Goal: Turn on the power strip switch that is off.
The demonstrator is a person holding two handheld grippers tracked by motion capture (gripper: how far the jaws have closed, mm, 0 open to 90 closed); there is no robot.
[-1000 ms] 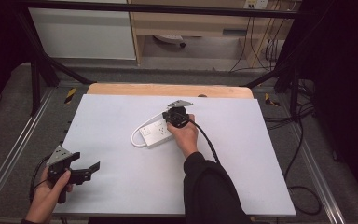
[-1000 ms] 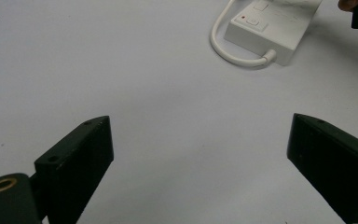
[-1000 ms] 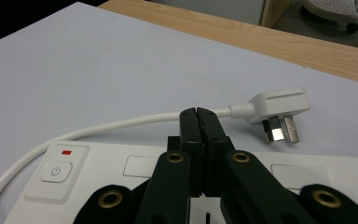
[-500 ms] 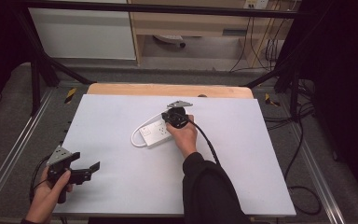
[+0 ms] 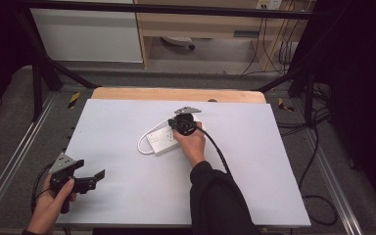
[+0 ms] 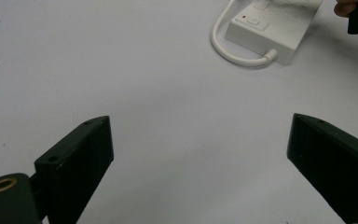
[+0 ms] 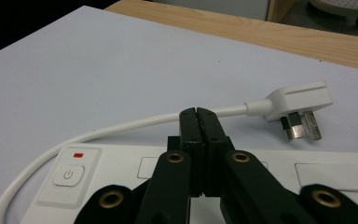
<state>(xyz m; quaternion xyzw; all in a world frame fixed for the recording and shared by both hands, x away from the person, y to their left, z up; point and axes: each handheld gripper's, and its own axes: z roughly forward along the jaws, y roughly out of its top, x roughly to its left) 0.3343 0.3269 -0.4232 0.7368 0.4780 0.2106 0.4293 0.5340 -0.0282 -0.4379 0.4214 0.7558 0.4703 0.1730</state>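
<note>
I see the white power strip [image 5: 164, 140] lying a little behind the middle of the tabletop [image 5: 274, 186], set at a slant, well clear of every edge. My right gripper [image 5: 185, 125] sits over its far end, jaws pressed flat together with nothing between them; in the right gripper view the tips [image 7: 199, 113] hang just above the strip's top face, between two of its socket covers. The strip's cord [image 7: 98, 134] leaves the end nearest the left edge, loops round behind the strip and ends in a white three-pin plug [image 7: 298, 106] lying loose on the tabletop toward the far edge, pins bare.

My left gripper [image 5: 85, 180] rests low at the near left corner, jaws spread wide over bare surface, well apart from the strip. The left gripper view shows the gap [image 6: 200, 158] between them open and unblocked.

The only marking I can read is a power symbol on the strip's switch [image 7: 68, 176], with a small red mark [image 7: 79, 155] just behind it. No brand shows.

Open room is generous: the whole left half, the near edge and the right side carry nothing. A strip of bare wood [image 5: 176, 94] runs along the far edge.
</note>
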